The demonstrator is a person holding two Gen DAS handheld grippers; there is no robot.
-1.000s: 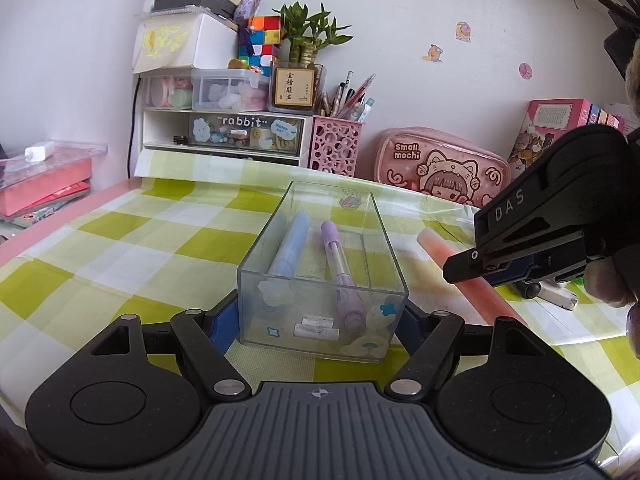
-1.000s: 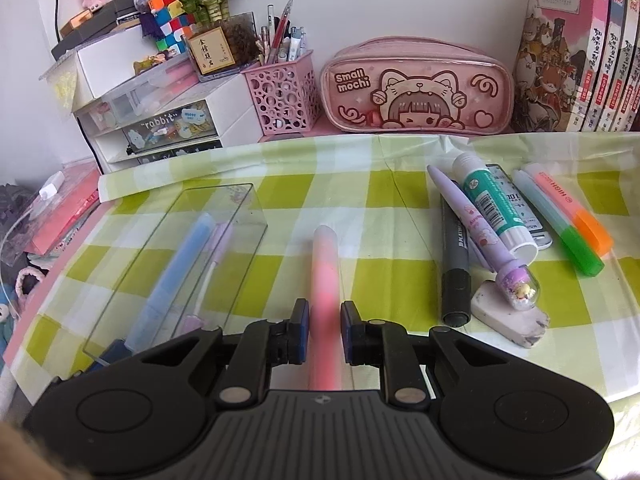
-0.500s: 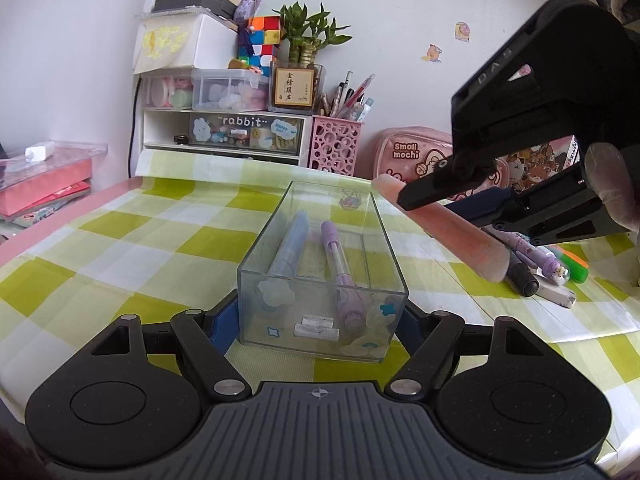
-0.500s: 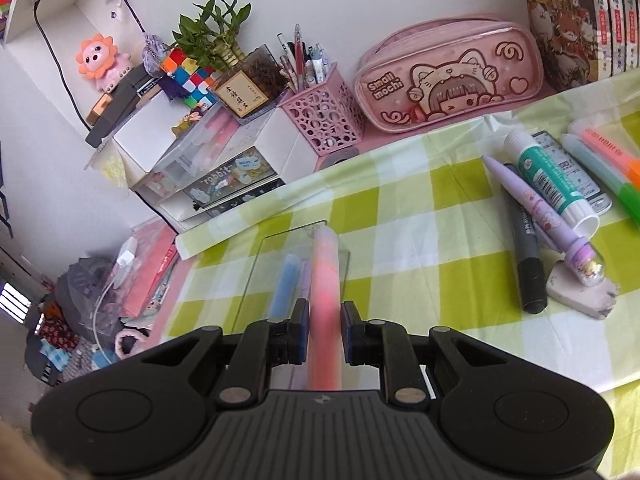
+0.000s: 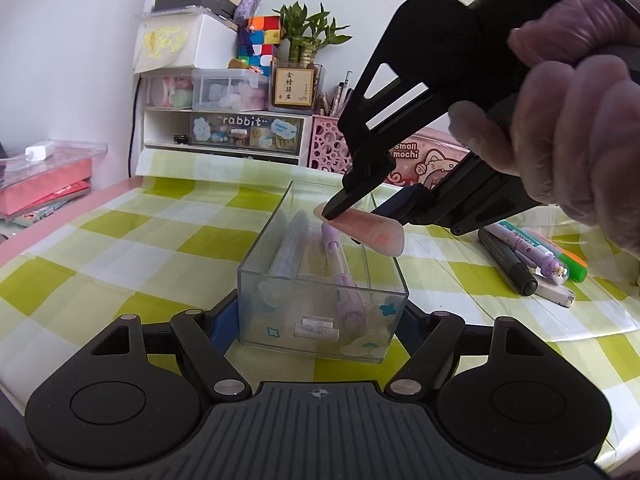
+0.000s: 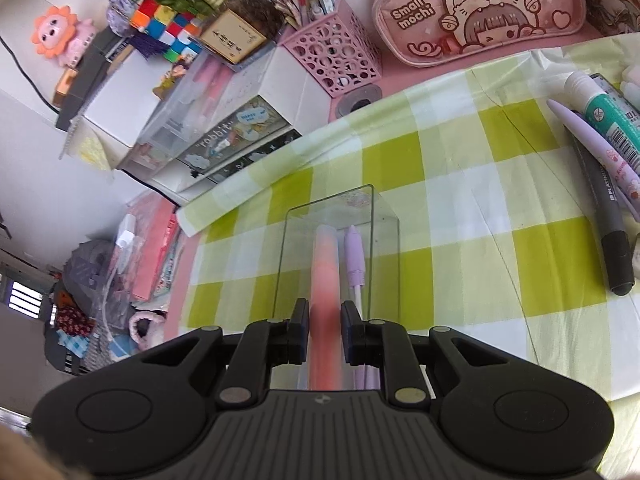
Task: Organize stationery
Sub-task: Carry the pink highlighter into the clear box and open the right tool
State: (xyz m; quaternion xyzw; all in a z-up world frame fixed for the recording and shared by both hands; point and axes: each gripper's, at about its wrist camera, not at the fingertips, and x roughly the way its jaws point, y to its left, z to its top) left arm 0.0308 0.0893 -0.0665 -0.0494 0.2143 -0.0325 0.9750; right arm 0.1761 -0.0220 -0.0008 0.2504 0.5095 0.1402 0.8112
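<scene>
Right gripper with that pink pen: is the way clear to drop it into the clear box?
Probably yes. The right gripper holds the pink pen just above the clear box, whose top is open. The left gripper braces the box; the two pens inside leave room beside them.

clear box [image 5: 320, 276]: glossy transparent plastic; tablecloth [image 5: 120, 248]: matt checked cloth; pencil case [image 6: 480, 12]: shiny pink plastic

Bright, even daylight with soft shadows; fisheye bending curves the edges, and the nearest pink marker [image 6: 325, 320] looks blurred.
</scene>
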